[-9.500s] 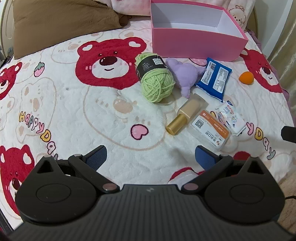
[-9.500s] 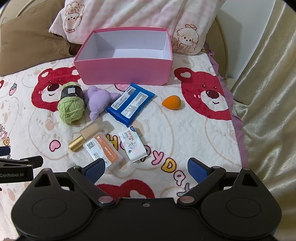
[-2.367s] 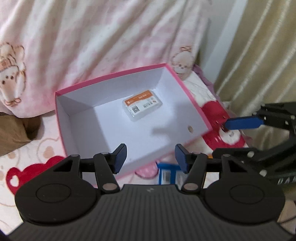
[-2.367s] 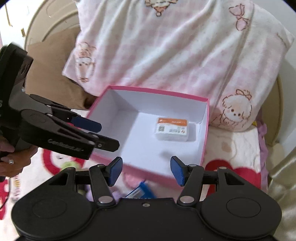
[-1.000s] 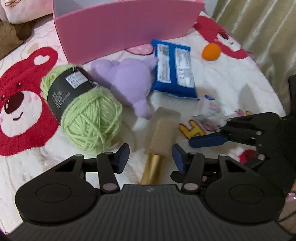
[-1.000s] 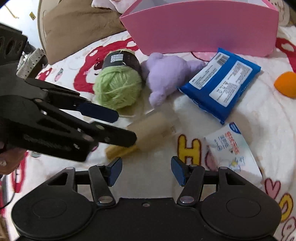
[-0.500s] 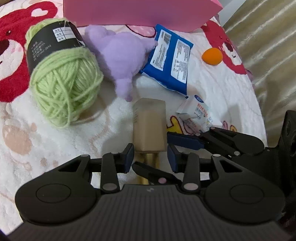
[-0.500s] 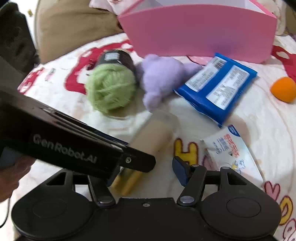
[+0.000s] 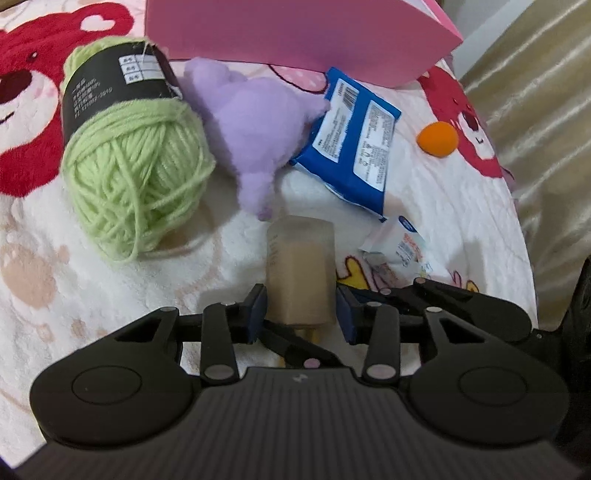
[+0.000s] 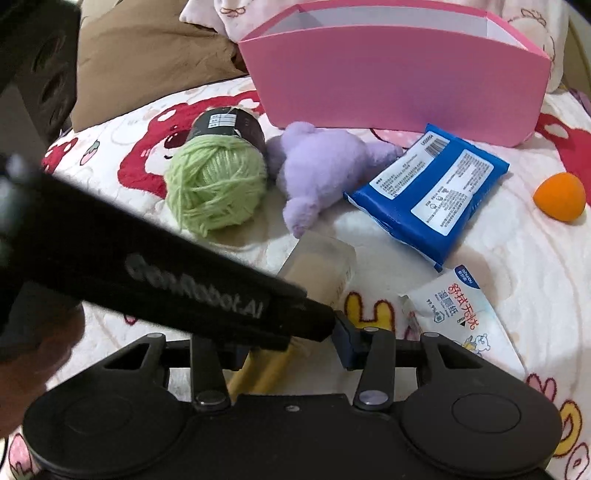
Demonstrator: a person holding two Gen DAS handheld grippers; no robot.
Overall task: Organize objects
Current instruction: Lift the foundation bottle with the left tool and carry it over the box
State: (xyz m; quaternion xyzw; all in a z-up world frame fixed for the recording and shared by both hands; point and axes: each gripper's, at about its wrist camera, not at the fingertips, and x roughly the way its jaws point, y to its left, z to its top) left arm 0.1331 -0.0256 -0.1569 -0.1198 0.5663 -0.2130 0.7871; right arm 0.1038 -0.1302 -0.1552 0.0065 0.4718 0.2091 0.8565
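A beige bottle with a gold cap lies on the bear-print bedspread, cap end toward me. My left gripper is shut on the bottle's body, one blue pad on each side. In the right wrist view the left gripper's black arm crosses in front of the bottle. My right gripper is closing with the gold cap between its fingers. Its right pad stands apart from the cap, and its left pad is hidden behind the left gripper.
Beyond the bottle lie a green yarn ball, a purple plush toy, a blue wipes pack, an orange sponge and a small white tissue pack. The pink box stands behind them. A curtain hangs at the right.
My left gripper rolled, slid over the bottle and closed on its body. My right gripper came in under it around the gold cap and its jaws narrowed.
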